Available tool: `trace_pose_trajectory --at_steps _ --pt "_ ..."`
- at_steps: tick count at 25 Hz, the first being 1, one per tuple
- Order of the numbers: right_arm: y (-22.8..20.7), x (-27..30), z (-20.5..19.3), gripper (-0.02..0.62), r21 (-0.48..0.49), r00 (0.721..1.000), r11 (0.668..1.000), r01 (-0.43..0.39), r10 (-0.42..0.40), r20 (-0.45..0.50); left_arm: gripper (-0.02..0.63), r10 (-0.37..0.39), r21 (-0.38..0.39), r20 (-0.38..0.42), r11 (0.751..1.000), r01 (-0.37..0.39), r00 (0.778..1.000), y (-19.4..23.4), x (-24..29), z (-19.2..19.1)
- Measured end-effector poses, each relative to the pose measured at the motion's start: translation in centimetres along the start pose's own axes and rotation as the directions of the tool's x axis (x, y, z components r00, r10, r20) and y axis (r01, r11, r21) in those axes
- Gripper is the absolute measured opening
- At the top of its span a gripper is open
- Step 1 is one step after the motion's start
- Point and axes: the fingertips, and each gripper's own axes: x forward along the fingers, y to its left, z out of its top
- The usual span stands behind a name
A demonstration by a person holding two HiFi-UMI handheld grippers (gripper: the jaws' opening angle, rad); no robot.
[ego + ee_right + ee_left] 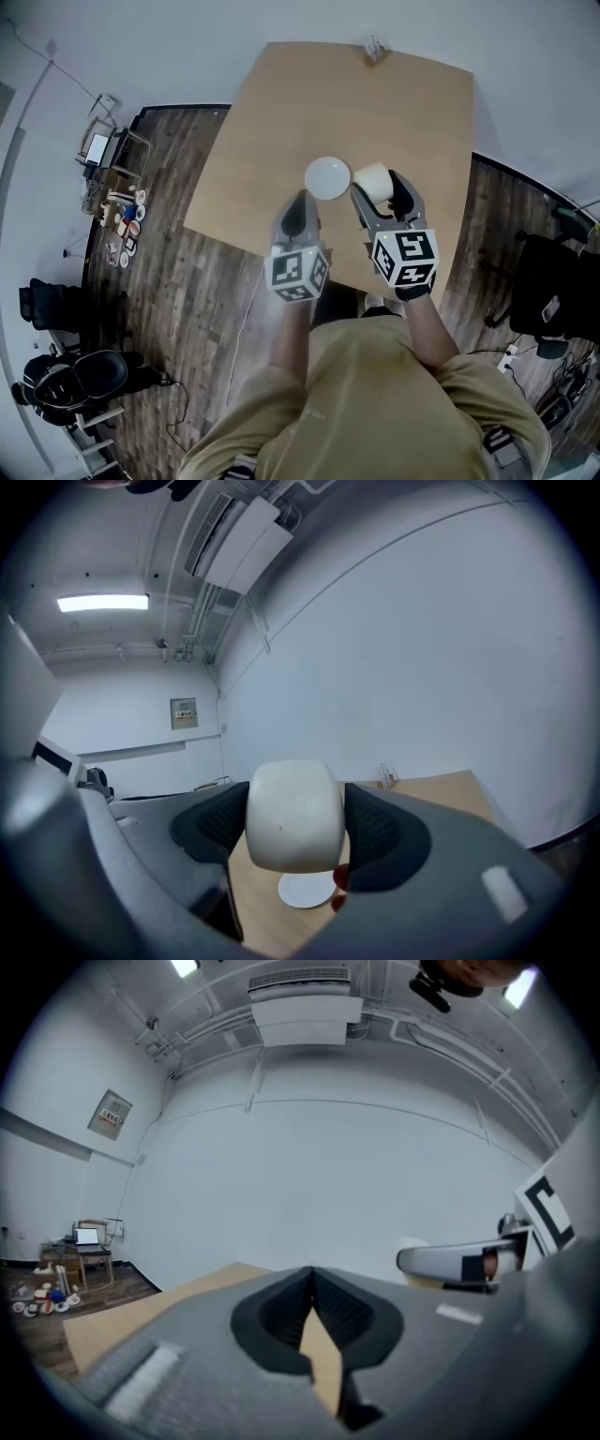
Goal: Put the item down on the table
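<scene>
A cream cup (373, 177) (292, 814) hangs above the wooden table (281, 103), clamped between the pads of my right gripper (378, 195) (295, 825). A white saucer (327, 178) (306, 889) lies on the table just left of the cup and below it. My left gripper (302, 208) (314, 1321) hovers near the saucer's front-left edge, its jaws shut with nothing between them.
A small holder with cards (376, 50) stands at the table's far edge. Low shelves with small objects (117, 202) sit on the wood floor at left, with black chairs (80, 375) at lower left and another chair (548, 291) at right.
</scene>
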Motion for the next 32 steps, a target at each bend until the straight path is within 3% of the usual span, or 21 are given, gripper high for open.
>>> trace_pose_trajectory --at_steps 6,21,32 --pt "-3.5 4.4 -3.0 0.322 0.028 0.996 0.998 0.06 -0.058 -0.075 0.002 -0.04 -0.061 -0.075 0.998 0.036 0.996 2.2 4.5 -3.7" --pt "-3.4 16.1 -9.4 0.322 0.035 0.967 0.996 0.081 -0.07 -0.246 0.002 -0.036 -0.117 -0.206 0.993 0.012 0.978 10.4 12.5 -8.5" --pt "-3.5 23.0 -16.7 0.322 0.031 0.923 0.997 0.072 -0.055 -0.381 0.002 -0.066 -0.157 -0.328 0.988 0.014 0.943 14.0 17.3 -14.4"
